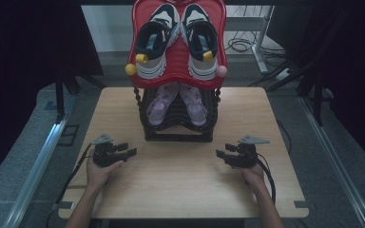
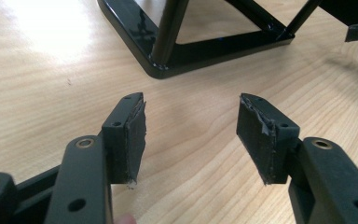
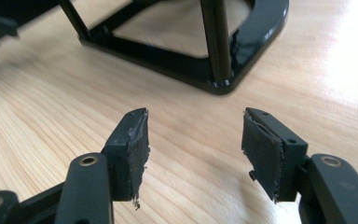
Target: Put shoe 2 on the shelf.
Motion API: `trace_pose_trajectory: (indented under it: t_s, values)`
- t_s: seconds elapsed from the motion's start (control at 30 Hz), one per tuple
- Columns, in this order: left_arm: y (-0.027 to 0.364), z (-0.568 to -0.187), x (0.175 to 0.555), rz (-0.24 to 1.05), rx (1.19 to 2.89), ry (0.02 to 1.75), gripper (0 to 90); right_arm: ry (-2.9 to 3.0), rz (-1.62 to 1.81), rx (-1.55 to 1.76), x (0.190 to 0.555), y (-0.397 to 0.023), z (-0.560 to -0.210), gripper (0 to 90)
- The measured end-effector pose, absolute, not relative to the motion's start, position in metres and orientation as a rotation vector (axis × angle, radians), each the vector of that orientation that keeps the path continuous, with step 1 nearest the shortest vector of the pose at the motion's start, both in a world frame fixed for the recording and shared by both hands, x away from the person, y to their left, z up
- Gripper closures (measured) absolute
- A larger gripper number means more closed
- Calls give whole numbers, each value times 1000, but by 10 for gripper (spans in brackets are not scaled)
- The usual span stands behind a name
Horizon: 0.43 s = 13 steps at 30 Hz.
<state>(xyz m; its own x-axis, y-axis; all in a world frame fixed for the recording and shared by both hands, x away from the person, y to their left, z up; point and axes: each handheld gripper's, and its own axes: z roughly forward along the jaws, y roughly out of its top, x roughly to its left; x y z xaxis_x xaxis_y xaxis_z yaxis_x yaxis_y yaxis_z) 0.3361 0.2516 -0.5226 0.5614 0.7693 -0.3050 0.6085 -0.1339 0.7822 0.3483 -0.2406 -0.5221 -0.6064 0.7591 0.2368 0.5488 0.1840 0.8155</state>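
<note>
A black shoe rack (image 1: 178, 126) stands at the middle of the wooden table (image 1: 180, 190). Its red top shelf (image 1: 140, 78) carries a pair of white and dark sneakers (image 1: 158, 40). A pair of lilac sandals (image 1: 159, 107) lies on the lower black tier. My left gripper (image 1: 132, 152) rests low over the table in front of the rack's left corner, open, with nothing between its jaws. My right gripper (image 1: 220, 154) sits opposite it by the rack's right corner, open and empty too. The rack's black base frame (image 2: 168, 65) (image 3: 223, 79) lies just ahead of each pair of jaws (image 2: 191, 135) (image 3: 193, 149).
Yellow (image 1: 130, 69) and pink (image 1: 222, 71) knobs stick out at the red shelf's front corners. Metal rails (image 1: 38, 161) run along the floor on both sides of the table. Cables and a desk leg (image 1: 261, 42) lie behind. Bare wood spreads between the two hands.
</note>
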Motion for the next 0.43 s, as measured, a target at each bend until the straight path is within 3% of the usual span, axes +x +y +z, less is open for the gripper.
trace_pose_trajectory:
  t_s: [0.43]
  values:
    - [253,-523,335,209,1836,1129,428,2224,1391,1263,346,-241,-521,408]
